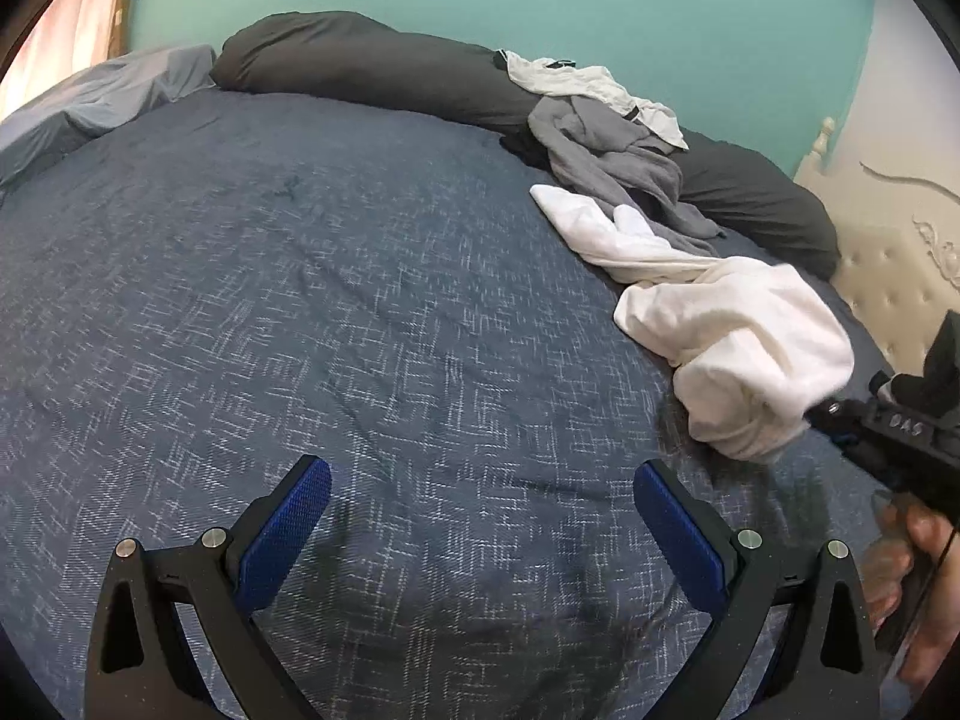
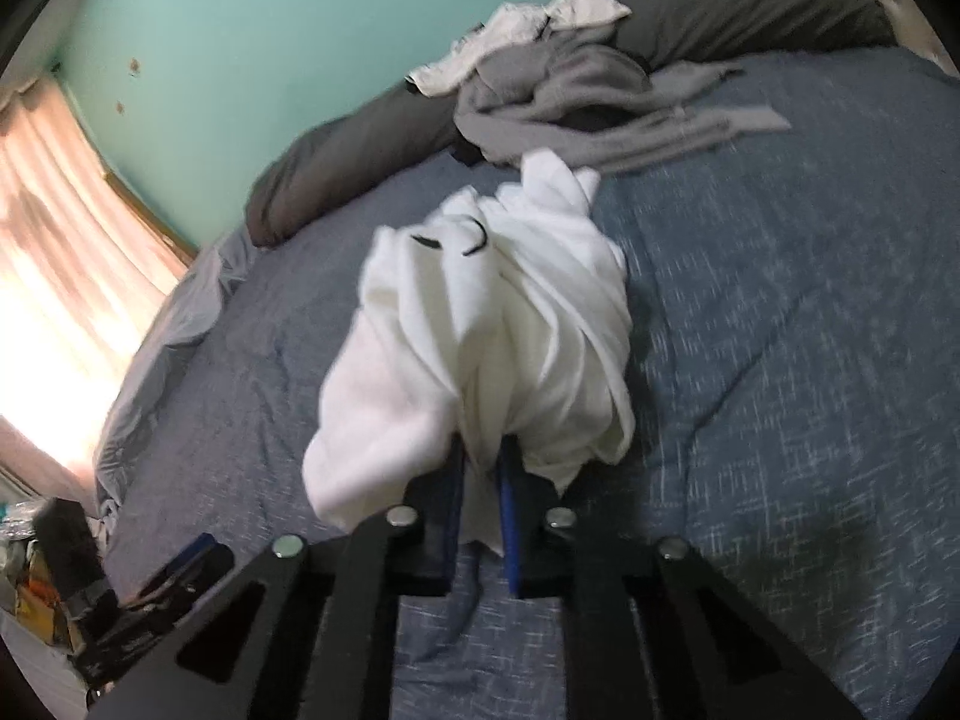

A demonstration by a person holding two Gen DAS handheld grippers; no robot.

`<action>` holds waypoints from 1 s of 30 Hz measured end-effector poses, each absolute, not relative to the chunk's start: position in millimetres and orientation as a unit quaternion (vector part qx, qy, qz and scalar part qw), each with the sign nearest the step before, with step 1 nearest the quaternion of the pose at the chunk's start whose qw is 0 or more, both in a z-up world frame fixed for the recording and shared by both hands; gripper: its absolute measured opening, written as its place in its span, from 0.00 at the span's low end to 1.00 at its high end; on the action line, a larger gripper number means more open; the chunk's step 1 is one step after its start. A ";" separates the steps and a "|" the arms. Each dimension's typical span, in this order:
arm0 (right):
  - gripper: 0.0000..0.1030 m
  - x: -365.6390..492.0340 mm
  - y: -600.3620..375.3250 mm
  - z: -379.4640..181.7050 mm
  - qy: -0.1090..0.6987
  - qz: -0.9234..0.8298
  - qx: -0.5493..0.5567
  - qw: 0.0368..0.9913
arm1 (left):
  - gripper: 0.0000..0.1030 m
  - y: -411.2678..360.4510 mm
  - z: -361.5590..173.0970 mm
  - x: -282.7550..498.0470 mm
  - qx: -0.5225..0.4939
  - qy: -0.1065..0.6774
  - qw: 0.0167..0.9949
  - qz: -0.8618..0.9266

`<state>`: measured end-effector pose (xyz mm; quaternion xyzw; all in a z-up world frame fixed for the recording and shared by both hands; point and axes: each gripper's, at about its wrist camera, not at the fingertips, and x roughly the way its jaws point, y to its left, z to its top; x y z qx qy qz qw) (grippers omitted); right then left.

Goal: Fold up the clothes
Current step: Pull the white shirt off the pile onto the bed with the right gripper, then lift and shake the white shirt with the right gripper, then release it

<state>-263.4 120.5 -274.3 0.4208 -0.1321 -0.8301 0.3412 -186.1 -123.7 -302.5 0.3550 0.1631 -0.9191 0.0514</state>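
Gripping a bunch of the white garment (image 2: pixel 480 324) between the blue pads, my right gripper (image 2: pixel 483 480) is clenched on the cloth. I judge I hold it this way to drag it out of the pile onto the bare blue bedspread (image 1: pixel 300 300), where there is room to spread it. In the right wrist view the garment sits in the centre of the frame. Its long axis runs from the pads at the lower centre up toward the grey clothes (image 2: pixel 570 96) at the upper centre. The far tip nearly touches them. In the left wrist view my left gripper (image 1: pixel 480 498) is released, with nothing between its pads, above the bedspread at the lower centre. I think it waits there to take a second corner.
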 end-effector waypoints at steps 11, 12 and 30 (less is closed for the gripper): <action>0.00 -250.5 136.8 -169.0 -0.165 -0.838 0.349 0.386 | 1.00 -131.2 -286.0 -159.1 0.335 0.156 0.057 -0.927; 0.00 -249.0 137.3 -159.6 -0.159 -0.840 0.346 0.386 | 1.00 -131.9 -285.4 -157.1 0.334 0.157 0.058 -0.928; 0.46 -274.8 110.1 -272.4 -0.060 -0.819 0.505 0.267 | 1.00 -140.8 -291.5 -151.2 0.339 0.169 0.057 -0.924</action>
